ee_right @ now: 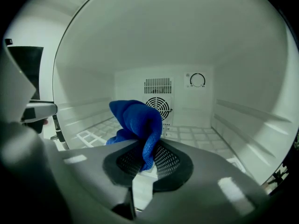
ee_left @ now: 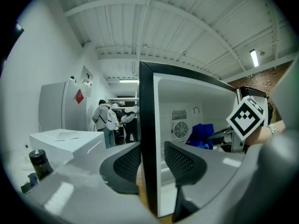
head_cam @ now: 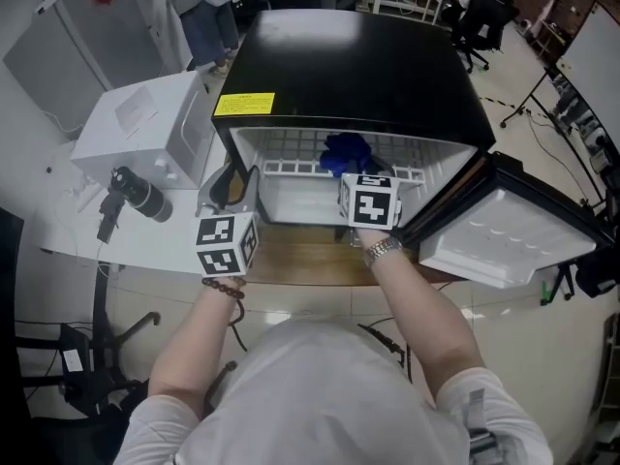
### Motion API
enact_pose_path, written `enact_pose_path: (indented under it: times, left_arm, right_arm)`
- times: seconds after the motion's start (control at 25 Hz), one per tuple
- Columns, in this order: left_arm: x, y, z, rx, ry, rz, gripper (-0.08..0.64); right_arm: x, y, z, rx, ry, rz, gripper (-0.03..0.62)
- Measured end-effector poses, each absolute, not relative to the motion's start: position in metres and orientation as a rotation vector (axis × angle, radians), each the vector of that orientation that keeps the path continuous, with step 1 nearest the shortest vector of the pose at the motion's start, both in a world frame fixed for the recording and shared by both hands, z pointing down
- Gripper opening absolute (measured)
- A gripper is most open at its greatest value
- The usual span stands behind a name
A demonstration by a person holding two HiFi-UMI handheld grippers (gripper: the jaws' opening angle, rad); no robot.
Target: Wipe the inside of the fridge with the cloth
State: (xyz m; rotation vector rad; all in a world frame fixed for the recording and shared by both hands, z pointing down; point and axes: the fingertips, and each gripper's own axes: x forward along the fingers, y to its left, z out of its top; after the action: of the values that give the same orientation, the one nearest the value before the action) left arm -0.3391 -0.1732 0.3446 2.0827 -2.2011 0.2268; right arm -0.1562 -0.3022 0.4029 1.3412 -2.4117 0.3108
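Note:
The black mini fridge (head_cam: 358, 66) stands open, its door (head_cam: 509, 235) swung out to the right. My right gripper (ee_right: 147, 160) is inside the white compartment, shut on a blue cloth (ee_right: 138, 120) that bunches up above the jaws. The cloth (head_cam: 346, 151) hangs over the wire shelf (head_cam: 291, 148), in front of the rear fan grille (ee_right: 159, 104). My left gripper (ee_left: 150, 164) straddles the front edge of the fridge's left wall (ee_left: 148, 125), one pad on each side and closed against it. From that side the blue cloth (ee_left: 200, 135) and the right gripper's marker cube (ee_left: 247, 116) show inside.
A white box-like appliance (head_cam: 145, 129) sits left of the fridge, with a black cylinder-shaped device (head_cam: 140, 197) on the table in front of it. People (ee_left: 106, 120) stand further back. The fridge rests on a wooden surface (head_cam: 310, 260). Office chairs (head_cam: 484, 17) stand at the far right.

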Motion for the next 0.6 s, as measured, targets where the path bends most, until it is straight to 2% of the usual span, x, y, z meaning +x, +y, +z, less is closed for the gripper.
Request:
enact_pose_path:
  times: [0.6]
  left_arm:
    - [-0.338,-0.164,0.344,2.033,-2.237,0.209,0.153]
  right_arm:
    - [-0.091,-0.319,0.404,1.465,-2.344,0.343,0.04]
